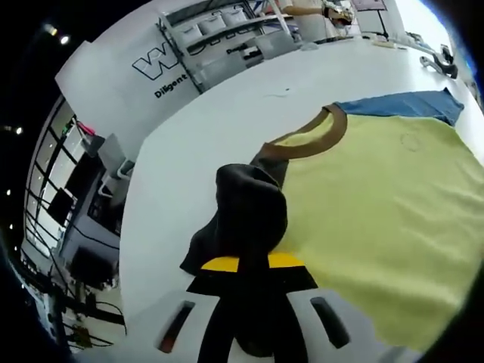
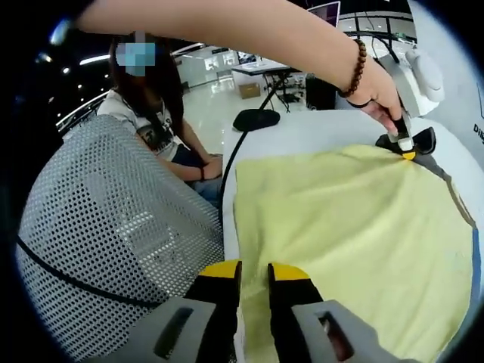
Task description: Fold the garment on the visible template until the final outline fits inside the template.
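Left gripper [image 1: 253,265]: your jaws clamp the dark sleeve [image 1: 246,208] of the yellow shirt [image 1: 378,227].
Right gripper [image 2: 253,274]: jaws slightly apart, gripping nothing.
Wall writing [image 1: 172,85]: reads "Diligent", partly cut off.

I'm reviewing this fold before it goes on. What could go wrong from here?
1. The left gripper is shut on the dark sleeve alone; pulling may drag the yellow shirt askew instead of folding it cleanly.
2. The right gripper sits at the shirt's hem, near the table edge and the mesh chair; the hem might slip off that edge.
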